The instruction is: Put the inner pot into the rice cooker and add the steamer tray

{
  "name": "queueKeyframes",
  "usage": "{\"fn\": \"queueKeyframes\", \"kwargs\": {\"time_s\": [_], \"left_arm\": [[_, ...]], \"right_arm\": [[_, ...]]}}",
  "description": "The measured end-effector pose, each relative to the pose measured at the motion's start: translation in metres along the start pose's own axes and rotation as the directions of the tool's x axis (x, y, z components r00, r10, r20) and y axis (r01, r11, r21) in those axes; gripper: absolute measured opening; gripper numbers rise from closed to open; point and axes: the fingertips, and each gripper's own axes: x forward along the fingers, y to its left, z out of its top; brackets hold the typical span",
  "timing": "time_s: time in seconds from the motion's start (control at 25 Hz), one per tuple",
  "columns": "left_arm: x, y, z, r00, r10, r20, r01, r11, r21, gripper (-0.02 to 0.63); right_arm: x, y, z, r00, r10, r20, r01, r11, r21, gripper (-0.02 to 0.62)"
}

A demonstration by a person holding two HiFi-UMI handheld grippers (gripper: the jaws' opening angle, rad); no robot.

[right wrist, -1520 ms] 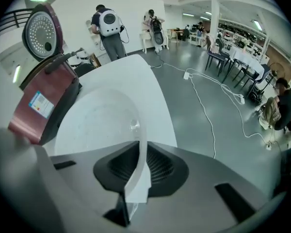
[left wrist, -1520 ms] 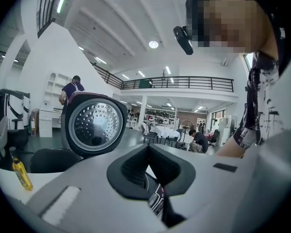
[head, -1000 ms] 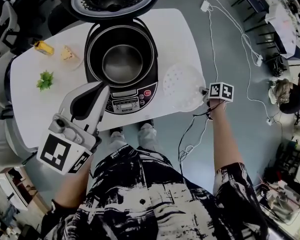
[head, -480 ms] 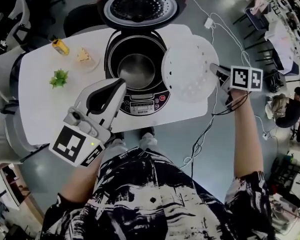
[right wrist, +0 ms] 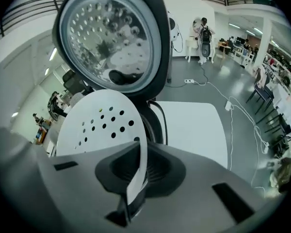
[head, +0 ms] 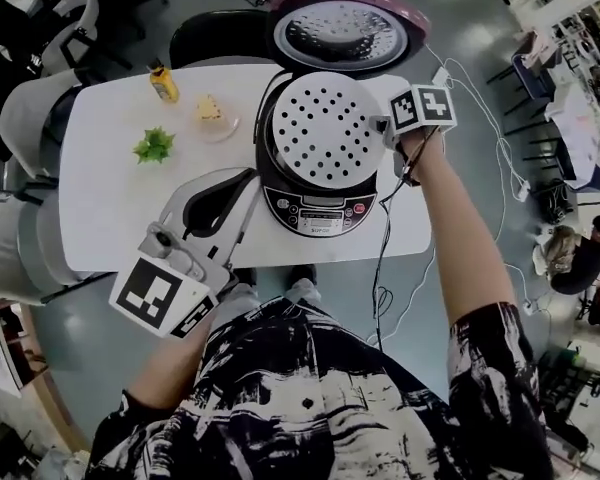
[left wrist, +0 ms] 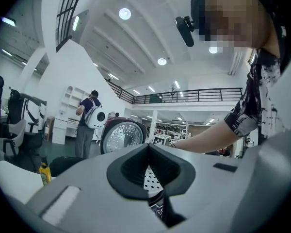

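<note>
R gripper [head: 384, 126]: jaws pressed together on the right rim of the steamer tray [head: 325, 128]. In the right gripper view the thin white edge stands between the pads [right wrist: 136, 176]. Marker cube sits just right of the tray, forearm reaching in from lower right.
L gripper [head: 249, 176]: jaws together, nothing between them. Held over the table's front-left part, tips pointing toward the cooker's left side, apart from it. Left gripper view [left wrist: 148, 147] looks along the shut tips at the tray and the cooker's front panel.
steamer tray: white perforated disc, over the mouth of the rice cooker [head: 320, 208], covering nearly all of it in the head view. Can't tell if it's seated or just above the rim.
inner pot: hidden under the tray.
lid [head: 345, 33]: swung open behind the cooker, inner plate facing up; fills the top of the right gripper view [right wrist: 109, 42].
table [head: 110, 218]: white, cooker at centre-right.
table left side: yellow bottle [head: 162, 83], dish [head: 212, 114] w/ a yellow piece, small green plant [head: 155, 146], all well apart from the cooker.
cable [head: 385, 258]: hangs off the table's front edge, right of the cooker.
</note>
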Motion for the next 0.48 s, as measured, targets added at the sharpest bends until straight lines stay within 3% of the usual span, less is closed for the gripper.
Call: {"fn": "queueKeyframes", "kwargs": {"time_s": [0.24,0.48], "left_arm": [[-0.022,0.015,-0.005,0.998,0.058,-0.002,-0.058,0.998,-0.013,0.005],[-0.027,0.02,-0.006,0.998,0.067,-0.001,-0.067,0.997,-0.021,0.005]], "right_arm": [[0.032,-0.003,-0.009,0.994,-0.07,-0.079,0.069,0.997,-0.018,0.005],[0.04,-0.003,-0.008,0.99,-0.112,-0.086,0.108,0.993,-0.051,0.005]]}}
